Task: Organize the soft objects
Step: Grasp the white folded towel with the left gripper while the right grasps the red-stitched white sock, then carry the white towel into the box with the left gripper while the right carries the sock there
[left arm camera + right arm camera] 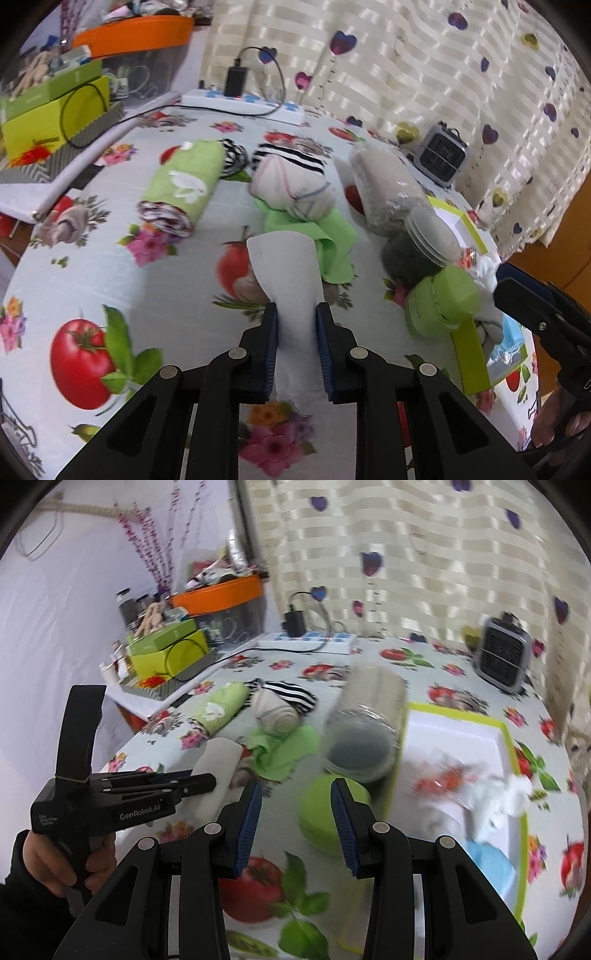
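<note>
lighting and image quality

both views are evenly lit by soft, diffuse light with only faint shadows. the satin curtain shows bright striped sheen. fisheye distortion bends the table edges, and black vignetting fills the corners. the right wrist view is motion-blurred, most strongly at the tray and jar.

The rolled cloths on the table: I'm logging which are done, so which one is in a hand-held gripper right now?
The plain white rolled cloth, clamped by the left hand-held gripper. The green leaf-print roll and the striped sock bundle lie untouched farther back.
</note>
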{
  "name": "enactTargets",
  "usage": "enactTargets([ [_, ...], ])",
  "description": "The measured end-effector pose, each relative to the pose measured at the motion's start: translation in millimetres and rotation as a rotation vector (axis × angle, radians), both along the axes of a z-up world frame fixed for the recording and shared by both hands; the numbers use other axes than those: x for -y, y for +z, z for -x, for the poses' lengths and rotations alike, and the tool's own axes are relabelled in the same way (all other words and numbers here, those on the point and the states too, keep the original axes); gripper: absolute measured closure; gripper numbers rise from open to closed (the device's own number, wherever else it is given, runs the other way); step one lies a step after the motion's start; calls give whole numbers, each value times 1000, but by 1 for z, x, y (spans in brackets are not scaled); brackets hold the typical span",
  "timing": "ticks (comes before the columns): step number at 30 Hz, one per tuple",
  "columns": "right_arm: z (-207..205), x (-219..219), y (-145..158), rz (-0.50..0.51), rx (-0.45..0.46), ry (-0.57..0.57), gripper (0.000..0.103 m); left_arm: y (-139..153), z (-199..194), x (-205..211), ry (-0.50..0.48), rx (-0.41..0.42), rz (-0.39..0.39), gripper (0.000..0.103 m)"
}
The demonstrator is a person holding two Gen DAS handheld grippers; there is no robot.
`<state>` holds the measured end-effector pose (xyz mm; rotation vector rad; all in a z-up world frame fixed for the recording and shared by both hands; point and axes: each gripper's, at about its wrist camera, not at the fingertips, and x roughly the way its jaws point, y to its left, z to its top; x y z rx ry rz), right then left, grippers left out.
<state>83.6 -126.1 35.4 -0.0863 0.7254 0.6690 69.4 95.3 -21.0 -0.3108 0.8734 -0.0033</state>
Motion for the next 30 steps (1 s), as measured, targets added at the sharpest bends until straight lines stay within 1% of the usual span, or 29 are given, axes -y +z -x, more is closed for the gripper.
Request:
enactTargets([
  [5,-11,-39,2,27,7,72,63,2,5,-17,34,9,6,84],
  [11,-41,-83,0,85,7,123,63,2,6,-33,63,17,10,84],
  [16,-70,-117,-1,187,-8,192,63,3,3,-45,79,29,22,84],
  [20,-93,-140,-8,294,-32,264,63,3,1,-51,88,34,34,84],
  [22,-106,-152,-15,362,-55,297,63,3,0,-54,90,35,38,84],
  [26,-123,-169,-35,446,-98,339,62,2,-2,-58,91,34,41,84],
  [27,-126,-170,-38,464,-95,336,58,1,-3,-58,92,34,41,84],
  [28,-129,-172,-41,486,-85,331,56,1,-3,-59,92,33,42,84],
  [29,-132,-175,-43,494,-93,334,52,0,-4,-60,91,32,44,84],
  [30,-134,-176,-45,503,-103,337,51,0,-5,-60,89,32,45,84],
])
